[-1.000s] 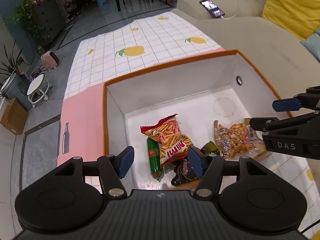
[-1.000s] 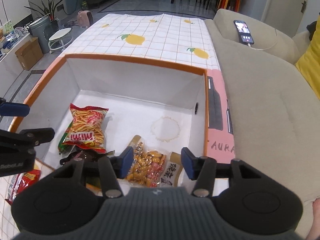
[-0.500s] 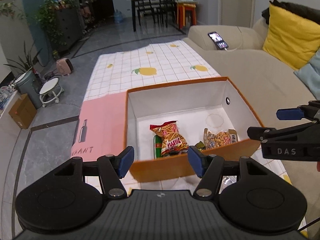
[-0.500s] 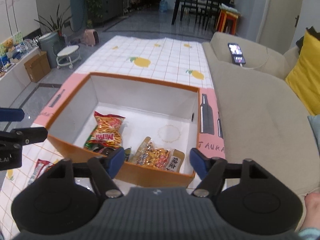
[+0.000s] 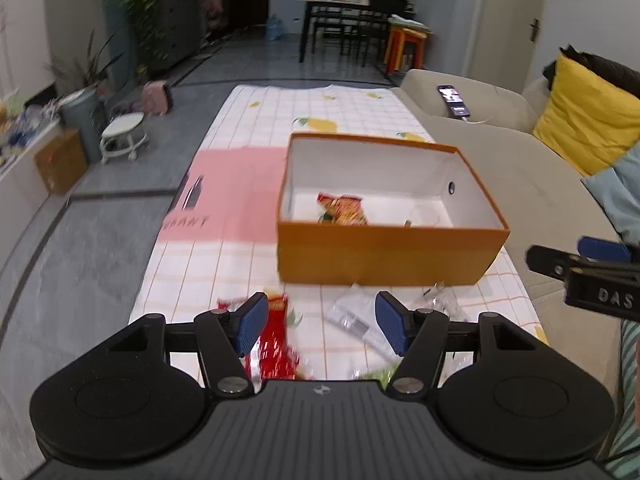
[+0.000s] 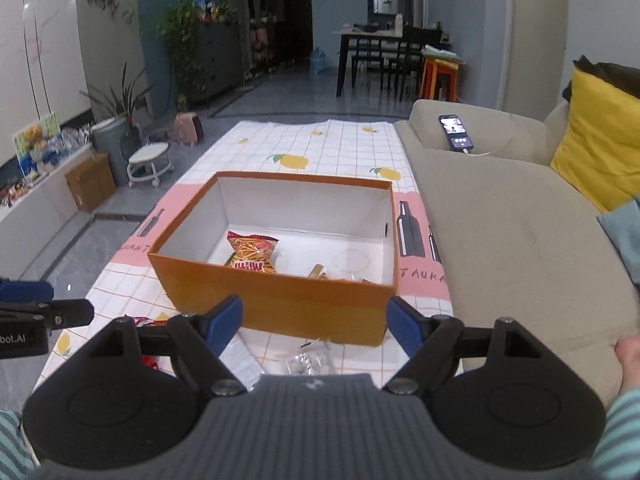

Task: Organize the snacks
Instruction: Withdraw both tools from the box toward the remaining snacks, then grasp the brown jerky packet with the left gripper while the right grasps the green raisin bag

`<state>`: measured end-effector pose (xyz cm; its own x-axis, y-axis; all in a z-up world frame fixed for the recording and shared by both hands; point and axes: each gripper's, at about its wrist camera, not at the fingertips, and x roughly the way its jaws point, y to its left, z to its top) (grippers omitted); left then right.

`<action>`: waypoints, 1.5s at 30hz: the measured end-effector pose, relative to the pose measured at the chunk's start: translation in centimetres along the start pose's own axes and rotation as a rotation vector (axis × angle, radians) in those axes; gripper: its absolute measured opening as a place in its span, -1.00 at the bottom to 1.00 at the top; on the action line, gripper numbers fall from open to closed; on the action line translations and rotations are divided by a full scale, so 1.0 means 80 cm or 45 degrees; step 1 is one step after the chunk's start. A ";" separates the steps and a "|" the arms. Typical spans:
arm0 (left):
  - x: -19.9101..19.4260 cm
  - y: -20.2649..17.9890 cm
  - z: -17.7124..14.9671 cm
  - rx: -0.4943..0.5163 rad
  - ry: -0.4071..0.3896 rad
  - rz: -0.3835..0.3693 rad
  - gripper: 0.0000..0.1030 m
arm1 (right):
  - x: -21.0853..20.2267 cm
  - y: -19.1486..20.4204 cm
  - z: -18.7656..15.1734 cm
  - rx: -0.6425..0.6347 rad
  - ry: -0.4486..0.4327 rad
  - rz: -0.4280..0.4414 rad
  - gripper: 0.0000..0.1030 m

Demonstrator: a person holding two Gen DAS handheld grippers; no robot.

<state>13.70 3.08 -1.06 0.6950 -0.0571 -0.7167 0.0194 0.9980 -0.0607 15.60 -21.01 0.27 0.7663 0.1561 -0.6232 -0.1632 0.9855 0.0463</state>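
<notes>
Right gripper (image 6: 314, 322) empty, snack bag (image 6: 253, 255) reads "MIMI"

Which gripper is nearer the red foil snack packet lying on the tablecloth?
Left. The left gripper hangs over the red foil snack packet, jaws open; the right gripper is off to its right, before the orange box.

"DAS" on right hand-held gripper (image 5: 584, 276), "TAURA" on pink mat (image 6: 424, 278)
</notes>
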 end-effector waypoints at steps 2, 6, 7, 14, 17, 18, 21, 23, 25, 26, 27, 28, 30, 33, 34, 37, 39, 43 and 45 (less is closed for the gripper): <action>0.001 0.006 -0.010 -0.033 0.011 0.013 0.40 | -0.007 0.003 -0.017 -0.001 -0.021 -0.006 0.49; 0.007 0.016 -0.032 -0.082 0.039 0.021 0.40 | -0.010 0.009 -0.058 0.003 -0.030 0.000 0.49; 0.012 0.017 -0.035 -0.090 0.062 0.014 0.40 | -0.009 0.011 -0.068 0.002 -0.023 0.004 0.48; 0.037 0.005 -0.074 -0.101 0.173 -0.024 0.40 | 0.011 0.031 -0.111 -0.063 0.073 0.059 0.48; 0.049 0.006 -0.086 -0.123 0.217 -0.021 0.40 | 0.017 0.045 -0.123 -0.142 0.080 0.069 0.45; 0.053 0.007 -0.090 -0.128 0.229 -0.014 0.40 | 0.019 0.050 -0.127 -0.167 0.081 0.082 0.43; 0.064 0.011 -0.096 -0.139 0.249 0.004 0.40 | 0.024 0.059 -0.132 -0.209 0.076 0.103 0.37; 0.070 0.014 -0.098 -0.150 0.253 0.017 0.35 | 0.027 0.065 -0.133 -0.229 0.070 0.128 0.34; 0.075 0.017 -0.099 -0.157 0.265 0.018 0.30 | 0.032 0.069 -0.132 -0.231 0.068 0.145 0.25; 0.078 0.018 -0.099 -0.162 0.269 0.014 0.27 | 0.034 0.072 -0.131 -0.227 0.070 0.161 0.22; 0.081 0.019 -0.099 -0.171 0.272 0.011 0.25 | 0.037 0.076 -0.132 -0.226 0.075 0.176 0.16; 0.083 0.021 -0.100 -0.182 0.279 0.010 0.25 | 0.038 0.080 -0.133 -0.229 0.081 0.193 0.13; 0.089 0.025 -0.099 -0.209 0.295 0.022 0.24 | 0.045 0.087 -0.134 -0.240 0.104 0.225 0.04; 0.095 0.032 -0.098 -0.249 0.313 0.039 0.24 | 0.058 0.098 -0.135 -0.226 0.144 0.286 0.00; 0.098 0.034 -0.098 -0.253 0.319 0.041 0.24 | 0.063 0.102 -0.135 -0.232 0.154 0.295 0.00; 0.108 0.037 -0.101 -0.268 0.344 0.053 0.24 | 0.079 0.114 -0.139 -0.257 0.181 0.299 0.00; 0.115 0.038 -0.103 -0.277 0.363 0.052 0.24 | 0.091 0.117 -0.140 -0.248 0.216 0.305 0.00; 0.126 0.041 -0.107 -0.302 0.378 0.051 0.27 | 0.110 0.117 -0.143 -0.230 0.253 0.289 0.09; 0.131 0.043 -0.108 -0.323 0.376 0.046 0.29 | 0.119 0.117 -0.144 -0.223 0.266 0.283 0.12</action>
<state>14.81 5.69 -14.77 0.4543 -0.0644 -0.8885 -0.2053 0.9630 -0.1747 14.19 -11.09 -14.22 0.5592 0.3307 -0.7602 -0.4294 0.8999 0.0756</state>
